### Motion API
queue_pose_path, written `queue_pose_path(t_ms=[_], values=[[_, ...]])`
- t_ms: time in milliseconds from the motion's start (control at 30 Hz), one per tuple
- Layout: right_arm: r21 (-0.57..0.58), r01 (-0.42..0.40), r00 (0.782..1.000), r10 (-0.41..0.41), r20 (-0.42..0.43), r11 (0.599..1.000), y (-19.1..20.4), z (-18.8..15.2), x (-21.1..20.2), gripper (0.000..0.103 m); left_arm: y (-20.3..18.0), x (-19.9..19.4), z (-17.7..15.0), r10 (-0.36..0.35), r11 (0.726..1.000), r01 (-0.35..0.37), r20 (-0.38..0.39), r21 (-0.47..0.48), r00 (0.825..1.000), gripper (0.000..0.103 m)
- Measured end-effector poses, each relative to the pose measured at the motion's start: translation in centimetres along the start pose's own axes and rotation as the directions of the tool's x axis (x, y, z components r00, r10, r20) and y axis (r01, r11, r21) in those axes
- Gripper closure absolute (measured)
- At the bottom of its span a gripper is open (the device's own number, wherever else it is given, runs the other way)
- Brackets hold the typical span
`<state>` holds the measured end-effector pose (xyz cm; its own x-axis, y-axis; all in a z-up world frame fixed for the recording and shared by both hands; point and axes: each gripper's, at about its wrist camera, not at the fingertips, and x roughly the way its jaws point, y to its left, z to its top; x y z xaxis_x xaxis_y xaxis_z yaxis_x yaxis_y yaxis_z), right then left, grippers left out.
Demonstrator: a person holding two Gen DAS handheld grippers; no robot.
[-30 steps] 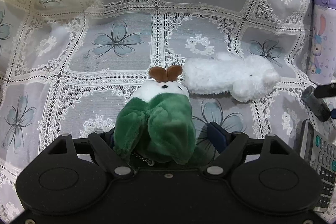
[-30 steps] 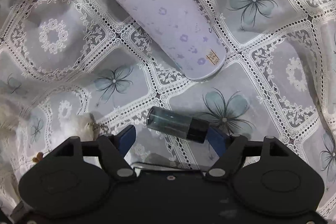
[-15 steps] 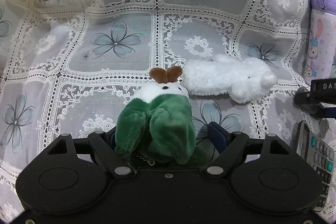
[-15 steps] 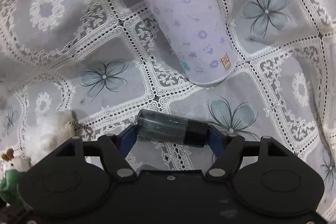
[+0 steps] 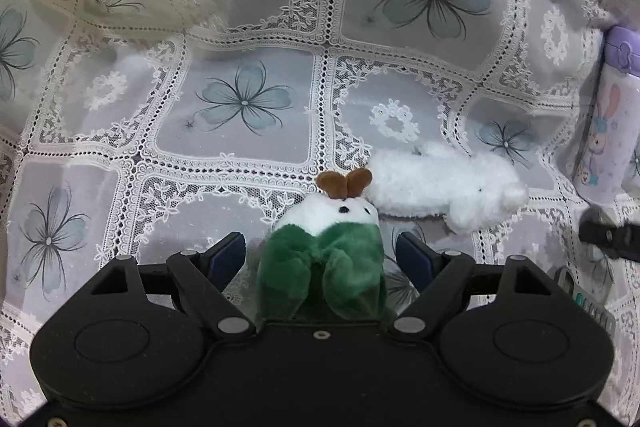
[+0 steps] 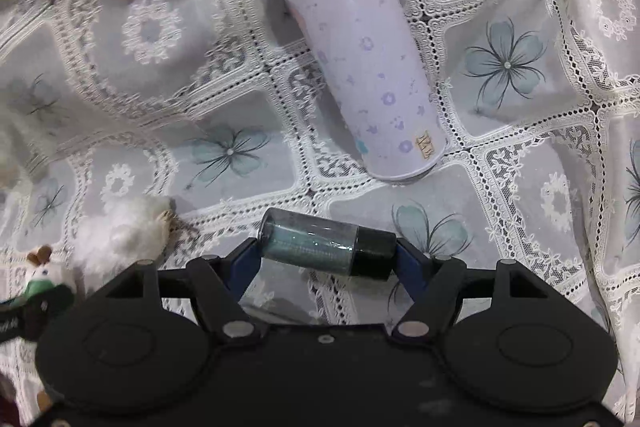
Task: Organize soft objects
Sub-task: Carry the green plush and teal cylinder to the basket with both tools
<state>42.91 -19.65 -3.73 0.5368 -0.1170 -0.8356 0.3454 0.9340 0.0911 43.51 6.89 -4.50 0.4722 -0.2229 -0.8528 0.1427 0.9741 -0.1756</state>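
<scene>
A green and white plush (image 5: 324, 259) with brown ears lies between the fingers of my left gripper (image 5: 322, 257), which is open; its pads stand apart from the toy. A white fluffy plush (image 5: 444, 187) lies just right of it on the lace cloth, also seen in the right wrist view (image 6: 120, 235). My right gripper (image 6: 326, 251) is shut on a small dark clear bottle (image 6: 326, 247), held end to end between the pads.
A purple flask (image 6: 360, 67) lies on the lace tablecloth (image 5: 240, 99) ahead of the right gripper; it shows at the right edge of the left wrist view (image 5: 608, 115). A calculator (image 5: 592, 303) sits at the lower right.
My left gripper opened and drew back from the green plush, which stays on the cloth. My right gripper closed on the small bottle and lifted it.
</scene>
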Motion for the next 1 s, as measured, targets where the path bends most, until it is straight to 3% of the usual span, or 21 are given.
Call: queue_pose_path(t_ms=[133, 167, 200, 233, 333, 433, 600, 1000], values=[[-0.032, -0.011, 1.0, 0.012, 0.018, 0.999, 0.0, -1.0, -1.0, 0.032, -0.2, 0.5, 0.2, 0.006, 1.0, -0.006, 0.003, -0.024, 1.0, 0.026], [-0.037, -0.013, 1.0, 0.014, 0.023, 0.999, 0.0, -1.2, -1.3, 0.032, -0.4, 0.8, 0.3, 0.003, 1.0, -0.003, -0.008, -0.026, 1.0, 0.03], [-0.039, -0.017, 0.999, 0.018, 0.03, 0.999, -0.2, -1.4, -1.6, 0.032, -0.5, 1.2, 0.2, 0.008, 1.0, -0.008, -0.024, -0.024, 1.0, 0.047], [-0.041, -0.024, 0.999, 0.025, 0.037, 0.999, -0.3, -1.5, -1.9, 0.032, -0.7, 1.5, 0.1, 0.016, 1.0, -0.017, -0.033, -0.018, 0.999, 0.049], [-0.052, -0.037, 0.997, 0.04, 0.062, 0.998, -0.7, -1.9, -3.4, 0.032, -1.6, 1.2, -0.3, 0.064, 0.997, -0.064, -0.002, 0.036, 0.998, 0.05], [-0.058, -0.046, 0.996, 0.05, 0.079, 0.997, -1.1, -2.5, -4.8, 0.032, -1.9, 0.2, -0.7, 0.047, 0.999, -0.048, 0.014, 0.023, 0.999, 0.05], [-0.061, -0.079, 0.992, 0.085, 0.095, 0.995, -2.4, -4.2, -8.0, 0.032, -3.7, -4.1, -2.0, 0.076, 0.996, -0.079, 0.07, 0.042, 0.995, 0.05], [-0.09, -0.121, 0.982, 0.132, 0.136, 0.989, -5.7, -13.7, -16.4, 0.032, -7.8, -15.2, -11.1, -0.019, 0.997, 0.008, 0.135, 0.081, 0.991, 0.049]])
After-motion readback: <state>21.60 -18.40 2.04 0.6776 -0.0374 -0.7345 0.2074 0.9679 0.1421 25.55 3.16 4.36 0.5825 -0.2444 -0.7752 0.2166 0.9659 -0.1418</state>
